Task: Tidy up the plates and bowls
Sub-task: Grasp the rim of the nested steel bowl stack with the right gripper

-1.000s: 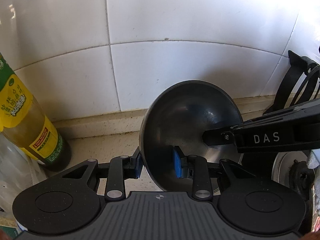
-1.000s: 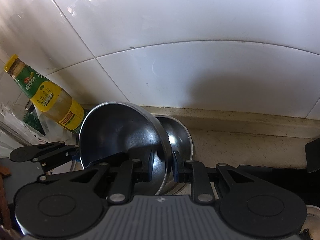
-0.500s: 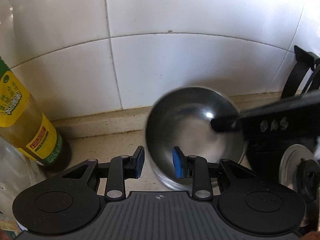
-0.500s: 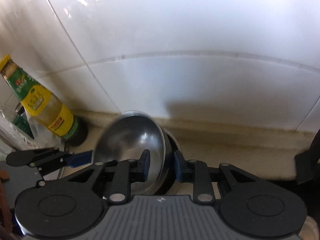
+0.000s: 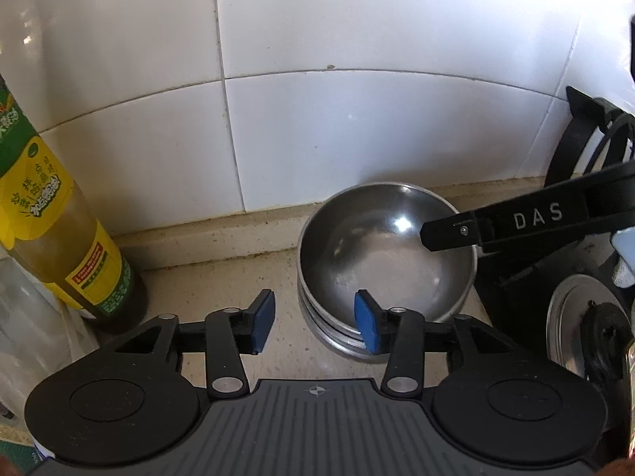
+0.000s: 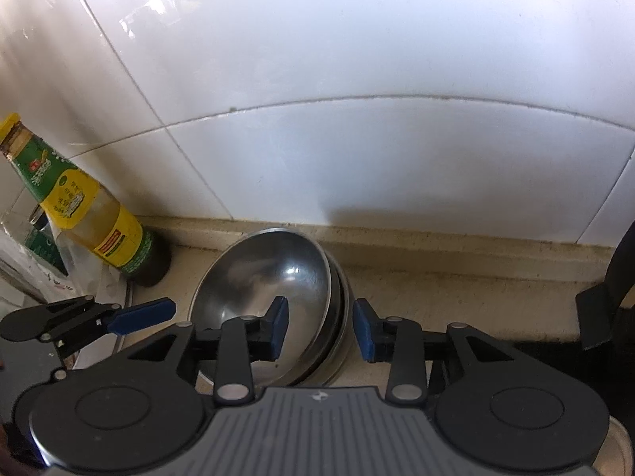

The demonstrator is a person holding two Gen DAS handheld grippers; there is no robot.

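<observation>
Left gripper (image 5: 313, 325) jaws opening, rim of the top shiny steel bowl (image 5: 387, 261) between the blue pads, no squeeze visible. Right gripper (image 6: 321, 329) same: opening, straddling the near-right rim. Bowl sits nested on the steel stack by the white tiled wall (image 5: 357, 119), right of the yellow-labelled oil bottle (image 5: 59, 238). Advice: open fully, lift straight up, don't snag the rim.

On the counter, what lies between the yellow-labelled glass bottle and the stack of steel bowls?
Nothing lies there: in the left wrist view, only bare beige counter separates the yellow-labelled glass bottle from the stack of steel bowls.
</observation>
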